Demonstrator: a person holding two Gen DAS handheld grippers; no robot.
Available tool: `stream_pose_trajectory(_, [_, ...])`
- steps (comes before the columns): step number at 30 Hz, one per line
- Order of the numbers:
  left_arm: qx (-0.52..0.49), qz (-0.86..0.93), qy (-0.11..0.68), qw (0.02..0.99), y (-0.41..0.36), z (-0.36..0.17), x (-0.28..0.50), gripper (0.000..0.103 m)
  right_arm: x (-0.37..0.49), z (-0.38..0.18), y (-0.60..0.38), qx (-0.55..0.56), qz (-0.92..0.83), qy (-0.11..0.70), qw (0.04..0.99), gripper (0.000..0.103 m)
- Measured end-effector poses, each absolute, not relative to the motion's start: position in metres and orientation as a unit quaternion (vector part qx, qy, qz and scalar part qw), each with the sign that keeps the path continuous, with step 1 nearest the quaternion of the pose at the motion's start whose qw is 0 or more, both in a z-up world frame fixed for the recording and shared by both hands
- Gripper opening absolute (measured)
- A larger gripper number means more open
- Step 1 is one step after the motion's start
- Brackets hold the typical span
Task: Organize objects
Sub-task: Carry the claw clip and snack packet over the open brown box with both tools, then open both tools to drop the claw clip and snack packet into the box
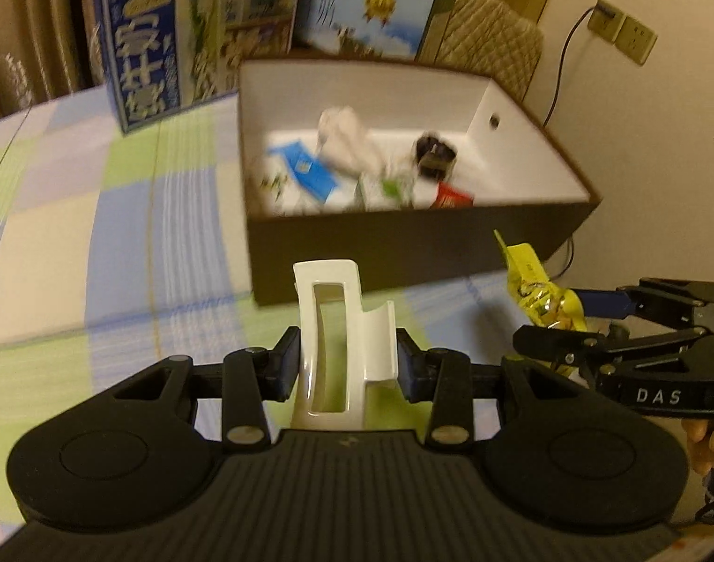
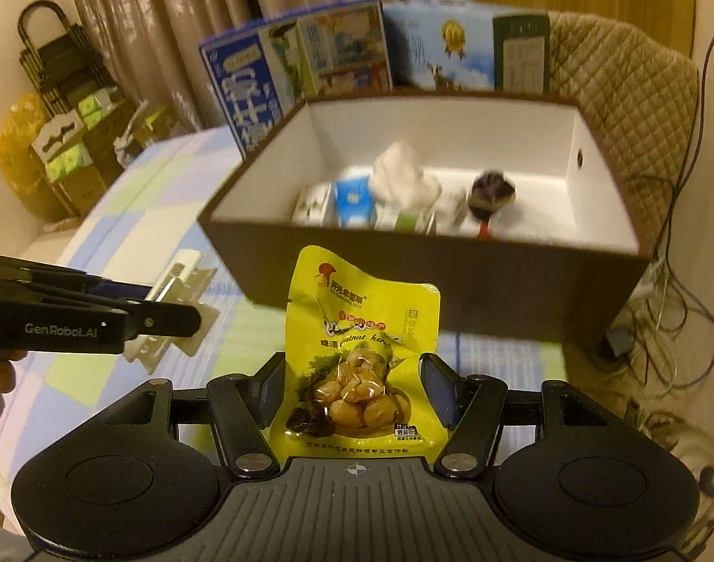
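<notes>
My left gripper [image 1: 346,361] is shut on a white plastic hair claw clip [image 1: 333,328], held upright just short of the brown box [image 1: 404,248]. My right gripper [image 2: 352,391] is shut on a yellow chestnut snack packet [image 2: 357,351], also in front of the box [image 2: 450,290]. In the left wrist view the right gripper [image 1: 572,323] shows at the right with the yellow packet [image 1: 539,290]. The right wrist view has the left gripper [image 2: 179,309] at the left with the clip [image 2: 179,299]. The box holds a white cloth [image 1: 352,140], a blue packet [image 1: 305,171] and a dark object [image 1: 434,152].
Two printed cartons [image 1: 193,37] [image 2: 450,47] stand behind the box. A quilted chair back [image 2: 628,107] is at the right, with cables [image 2: 661,309] on the floor. The table wears a checked cloth [image 1: 99,234]. Stacked goods [image 2: 71,140] sit far left.
</notes>
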State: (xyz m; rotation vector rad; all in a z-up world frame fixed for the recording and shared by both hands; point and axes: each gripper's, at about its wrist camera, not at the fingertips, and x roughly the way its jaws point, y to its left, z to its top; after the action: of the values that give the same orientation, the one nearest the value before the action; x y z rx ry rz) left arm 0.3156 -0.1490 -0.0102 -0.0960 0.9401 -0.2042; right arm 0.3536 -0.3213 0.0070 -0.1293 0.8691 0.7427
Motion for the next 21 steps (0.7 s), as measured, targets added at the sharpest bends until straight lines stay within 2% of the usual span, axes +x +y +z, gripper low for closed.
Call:
stream_pose_trajectory(10, [-0.043,-0.097,0.411,0.905,-0.173,0.018,0.373,0.036,0.423,0.043,-0.330,-0.046,0.338,0.372,0.863,0.059])
stream_pose_trajectory(21, [-0.041,-0.055,0.426,0.902,-0.183,0.002,0.438,0.036,0.496,0.015,-0.318,-0.069,0.308,0.396,0.862,0.059])
